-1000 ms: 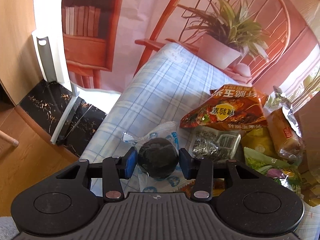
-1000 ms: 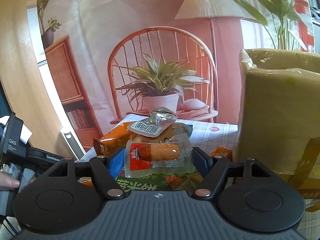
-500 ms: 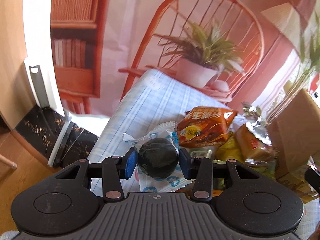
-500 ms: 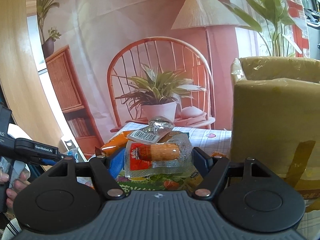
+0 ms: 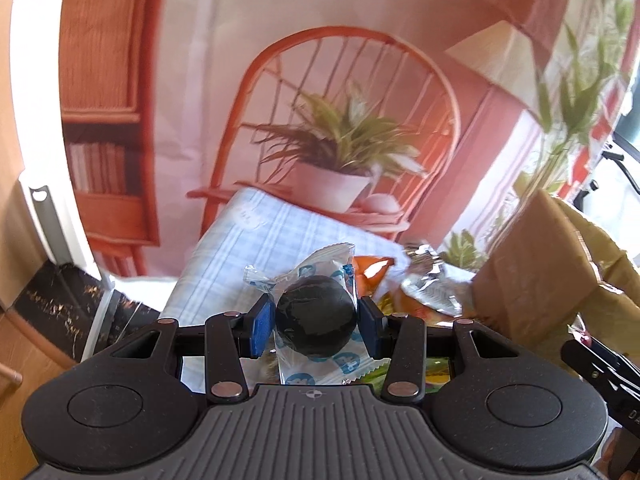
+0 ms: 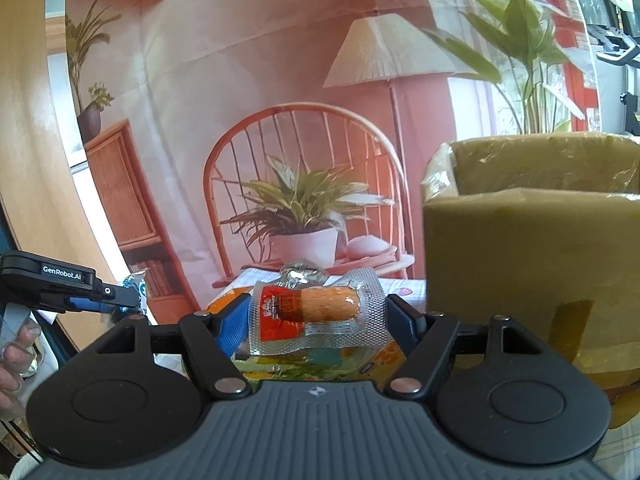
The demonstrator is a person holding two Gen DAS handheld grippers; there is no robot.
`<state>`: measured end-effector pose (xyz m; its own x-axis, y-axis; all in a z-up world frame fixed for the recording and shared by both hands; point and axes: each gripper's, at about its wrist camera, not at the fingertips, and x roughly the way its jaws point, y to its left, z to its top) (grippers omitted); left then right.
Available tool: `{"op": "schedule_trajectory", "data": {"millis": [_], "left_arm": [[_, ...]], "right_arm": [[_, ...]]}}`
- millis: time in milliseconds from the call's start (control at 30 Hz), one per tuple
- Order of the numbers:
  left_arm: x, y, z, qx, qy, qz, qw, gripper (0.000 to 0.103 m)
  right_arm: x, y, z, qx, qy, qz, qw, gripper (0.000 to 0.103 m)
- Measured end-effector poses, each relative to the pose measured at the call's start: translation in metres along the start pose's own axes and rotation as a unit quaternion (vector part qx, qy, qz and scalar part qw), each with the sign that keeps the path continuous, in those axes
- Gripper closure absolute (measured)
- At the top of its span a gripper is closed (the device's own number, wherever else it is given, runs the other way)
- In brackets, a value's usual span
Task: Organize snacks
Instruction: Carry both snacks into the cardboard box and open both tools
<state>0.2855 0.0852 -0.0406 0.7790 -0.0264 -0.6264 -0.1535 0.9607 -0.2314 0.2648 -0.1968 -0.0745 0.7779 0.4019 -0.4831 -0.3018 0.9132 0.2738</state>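
Blue pads of the left tongs are pinching a dark round snack through its clear wrapper, lifted clear of the checked surface, probably for carrying toward the cardboard box. The right tongs are gripping a sealed sausage pack by its edges, held flat above the pile of snack bags, just beside the box. Both tongs are pointing forward and tilting downward. A hand is showing at the right view's left edge, under the left tongs.
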Motion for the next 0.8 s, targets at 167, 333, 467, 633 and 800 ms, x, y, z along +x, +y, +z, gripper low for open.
{"op": "schedule_trajectory", "data": {"millis": [167,333,467,633,800], "left_arm": [[-0.008,-0.023,0.004,0.019,-0.009,-0.018,0.9996,0.056],[-0.018,-0.054,0.011,0.042,-0.022,-0.046,0.9979,0.056],[-0.026,-0.083,0.021,0.062,-0.035,-0.077,0.9945,0.056],[-0.033,-0.129,0.039,0.086,-0.047,-0.130,0.9867,0.056],[-0.028,-0.182,0.054,0.108,-0.058,-0.180,0.9759,0.056]], "right_arm": [[-0.011,-0.010,0.006,0.006,-0.014,-0.007,1.000,0.030],[-0.025,-0.020,0.016,0.006,-0.031,-0.015,0.999,0.030],[-0.037,-0.028,0.031,-0.006,-0.050,-0.024,0.998,0.030],[-0.049,-0.046,0.054,-0.019,-0.070,-0.042,0.997,0.030],[-0.050,-0.073,0.078,-0.041,-0.081,-0.078,0.993,0.030]]}}
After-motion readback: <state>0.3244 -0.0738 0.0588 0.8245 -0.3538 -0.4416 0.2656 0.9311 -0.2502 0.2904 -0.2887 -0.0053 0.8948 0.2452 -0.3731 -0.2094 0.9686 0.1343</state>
